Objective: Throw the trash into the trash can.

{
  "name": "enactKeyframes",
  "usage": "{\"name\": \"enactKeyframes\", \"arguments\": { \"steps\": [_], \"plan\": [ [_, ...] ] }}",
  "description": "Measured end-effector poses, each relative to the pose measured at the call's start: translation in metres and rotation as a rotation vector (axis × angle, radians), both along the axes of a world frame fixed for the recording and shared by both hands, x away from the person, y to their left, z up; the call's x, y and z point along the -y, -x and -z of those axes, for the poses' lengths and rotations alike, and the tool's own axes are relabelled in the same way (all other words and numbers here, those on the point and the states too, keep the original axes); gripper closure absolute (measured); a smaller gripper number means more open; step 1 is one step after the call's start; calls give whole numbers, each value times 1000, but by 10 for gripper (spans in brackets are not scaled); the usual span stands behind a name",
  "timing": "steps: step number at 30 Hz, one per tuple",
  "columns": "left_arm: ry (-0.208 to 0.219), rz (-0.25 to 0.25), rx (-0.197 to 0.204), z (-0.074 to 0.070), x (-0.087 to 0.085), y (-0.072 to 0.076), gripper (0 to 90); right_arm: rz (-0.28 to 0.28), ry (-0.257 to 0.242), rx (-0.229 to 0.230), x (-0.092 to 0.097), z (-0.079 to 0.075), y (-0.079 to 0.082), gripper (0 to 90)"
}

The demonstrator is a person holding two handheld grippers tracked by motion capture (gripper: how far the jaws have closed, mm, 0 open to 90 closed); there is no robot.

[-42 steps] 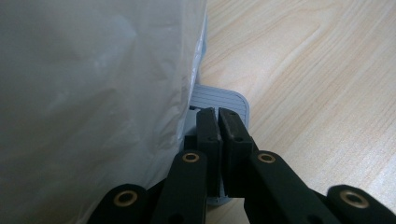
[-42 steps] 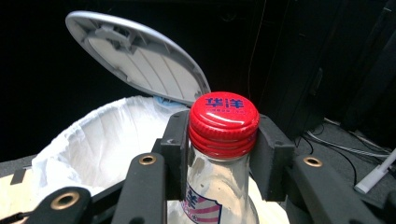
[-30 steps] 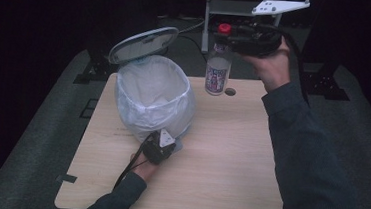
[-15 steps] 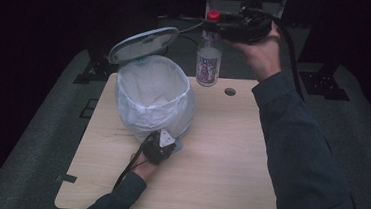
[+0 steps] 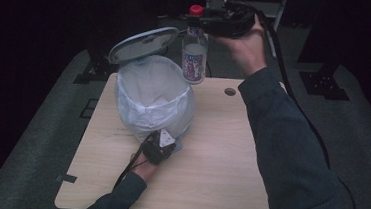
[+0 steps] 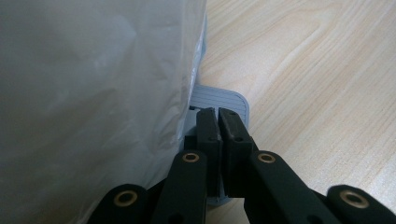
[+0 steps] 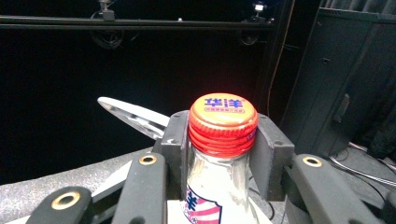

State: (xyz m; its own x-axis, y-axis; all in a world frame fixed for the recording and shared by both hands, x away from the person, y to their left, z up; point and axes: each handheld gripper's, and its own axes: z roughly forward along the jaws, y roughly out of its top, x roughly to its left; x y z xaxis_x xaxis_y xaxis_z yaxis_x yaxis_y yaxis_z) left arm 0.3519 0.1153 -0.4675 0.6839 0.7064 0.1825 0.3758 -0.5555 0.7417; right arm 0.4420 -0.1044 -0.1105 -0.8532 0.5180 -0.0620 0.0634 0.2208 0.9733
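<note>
The right gripper (image 7: 219,154), clamped only on the glass bottle (image 5: 193,60) neck at the frame's top, may let it slip and miss the lined bin (image 5: 154,99), while the left gripper (image 6: 218,116), jaws closed, presses the pedal (image 6: 224,99).

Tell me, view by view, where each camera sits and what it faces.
High view: above the person's side, facing forward and down on the table; both forearms show.
Left gripper view: rides the left claw, shut on the bin's pedal.
Right gripper view: rides the right claw, gripping the bottle.
Shared: high and right views show bottle and lid.

My overhead feed is dim, with black surroundings beyond the pale wooden tabletop (image 5: 219,157). Close-ups look soft. The orange-red bottle cap (image 7: 223,122) glows brightly.
</note>
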Motion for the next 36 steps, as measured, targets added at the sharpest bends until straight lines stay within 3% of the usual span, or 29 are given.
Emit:
{"name": "enactKeyframes", "arguments": {
  "steps": [20, 30, 36],
  "plan": [
    [1, 0, 0, 0, 0, 0, 878, -91, 21, 2, -46, 3, 10, 607],
    [-2, 2, -1, 0, 0, 0, 878, -151, 15, -18, -68, 20, 13, 608],
    [-2, 2, 0, 0, 0, 0, 878, -161, 40, -12, -77, 29, 13, 608]
  ]
}}
